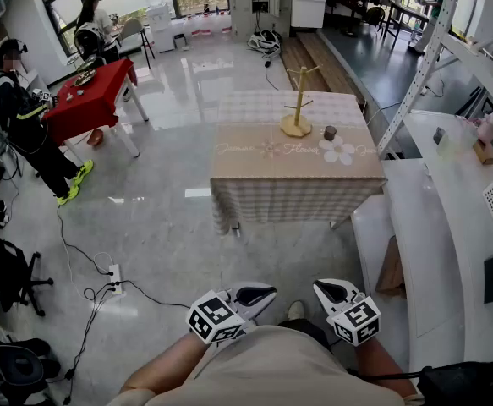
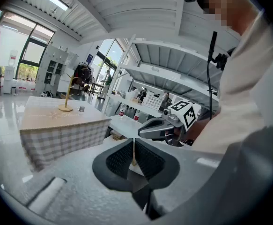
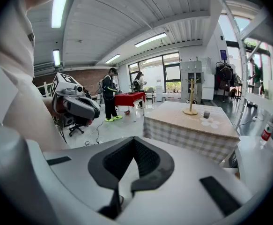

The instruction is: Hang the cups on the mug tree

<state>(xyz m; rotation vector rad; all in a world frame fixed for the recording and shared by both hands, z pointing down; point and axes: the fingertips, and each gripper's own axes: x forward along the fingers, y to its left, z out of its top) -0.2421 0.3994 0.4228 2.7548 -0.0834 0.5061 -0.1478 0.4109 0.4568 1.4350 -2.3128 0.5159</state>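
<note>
Well back from the table [image 1: 254, 163], you are holding the left gripper [image 1: 259, 294] and right gripper [image 1: 331, 290] closed on nothing, while the cup [image 1: 330, 132] is standing just beside the tree [image 1: 298, 100] near the table's middle, likely light, hard, slippery, best pinched at its rim.

Lab hall, metal racks [image 1: 425, 53], floor cables [image 1: 84, 256]

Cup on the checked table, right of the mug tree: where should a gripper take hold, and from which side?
Probably across the body of the cup, coming from the near edge of the table: it stands upright, apart from the mug tree, with nothing standing before it. Any handle is too small to make out from here.
</note>
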